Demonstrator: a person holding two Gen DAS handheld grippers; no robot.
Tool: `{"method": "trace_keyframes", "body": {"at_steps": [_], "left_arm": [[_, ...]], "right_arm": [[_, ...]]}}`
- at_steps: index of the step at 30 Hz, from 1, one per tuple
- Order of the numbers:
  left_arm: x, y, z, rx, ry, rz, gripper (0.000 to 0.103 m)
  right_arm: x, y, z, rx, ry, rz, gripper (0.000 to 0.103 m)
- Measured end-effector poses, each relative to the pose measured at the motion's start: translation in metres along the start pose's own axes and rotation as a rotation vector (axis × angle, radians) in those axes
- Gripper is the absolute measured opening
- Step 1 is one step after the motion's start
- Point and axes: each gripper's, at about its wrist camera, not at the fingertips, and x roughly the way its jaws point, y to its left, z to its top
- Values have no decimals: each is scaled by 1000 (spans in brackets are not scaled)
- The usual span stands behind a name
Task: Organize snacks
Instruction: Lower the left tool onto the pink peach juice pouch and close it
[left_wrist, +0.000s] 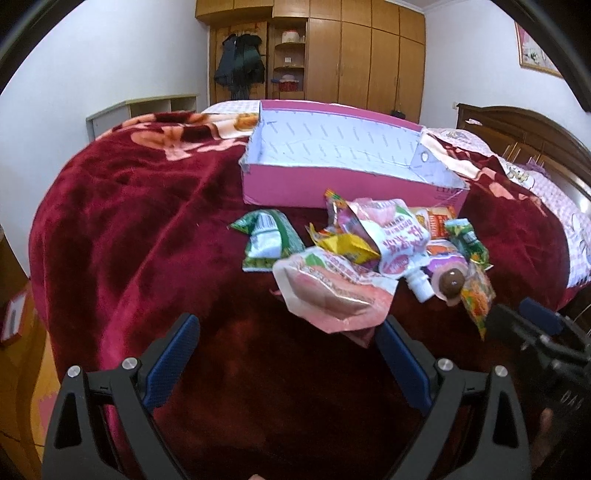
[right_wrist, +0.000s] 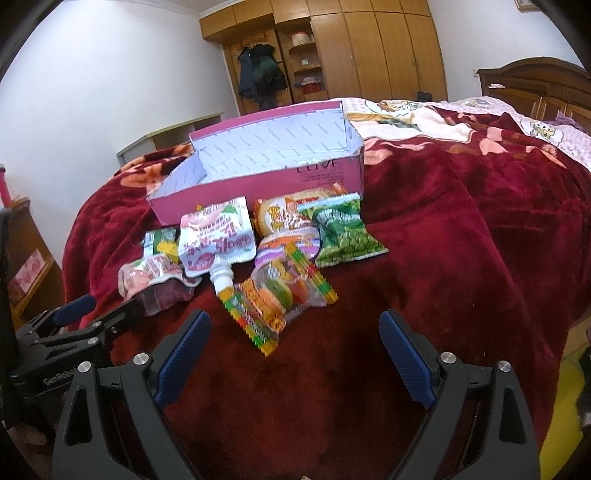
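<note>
Both tongs are spread wide and hold nothing. The left tongs (left_wrist: 288, 334) hang low over the bed (left_wrist: 129, 229), and the nearest snack, a crumpled pink pouch (left_wrist: 332, 291), lies just ahead of them, a little toward their right finger, its long axis running roughly across the gap. The right tongs (right_wrist: 295, 332) hover beside them; straight ahead, just beyond their tips, lies a clear candy bag (right_wrist: 280, 299) with orange, green and red pieces inside and striped edges, its long axis slanting away to the right.

Each pair looks nearest to its own packet, so either could start; the pouch seems closer to a grasp.

Behind these sits the rest of the heap: a white spouted pouch (left_wrist: 397, 236), cap pointing back toward the tongs, a green pea packet (right_wrist: 341, 232), a second green packet (left_wrist: 267, 240) off to the left, a yellow wrapper (left_wrist: 351, 247), a biscuit pack (right_wrist: 284, 218).

Just past the heap stands the pink box (left_wrist: 332, 188), open, white-lined and empty, long side facing the snacks.
</note>
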Motion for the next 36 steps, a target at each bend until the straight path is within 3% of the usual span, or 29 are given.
{"method": "trace_keyframes", "body": {"at_steps": [9,18,24,31,36], "left_arm": [[1,-3,10,53,-16,-51,98],[4,0,16,103,-28,-52,98],[3,-2,19,118,-22,-147,98],[23,-21,25,210,-19,-78,97],[35,-28,24,227,-8,-124,90]], "right_arm": [[17,3,3,-15,31,22,94],[26,1,5,-15,50,35,94],[28,0,4,-15,50,40,94],[31,0,4,-8,51,40,94],[32,-1,4,-10,53,40,94]]}}
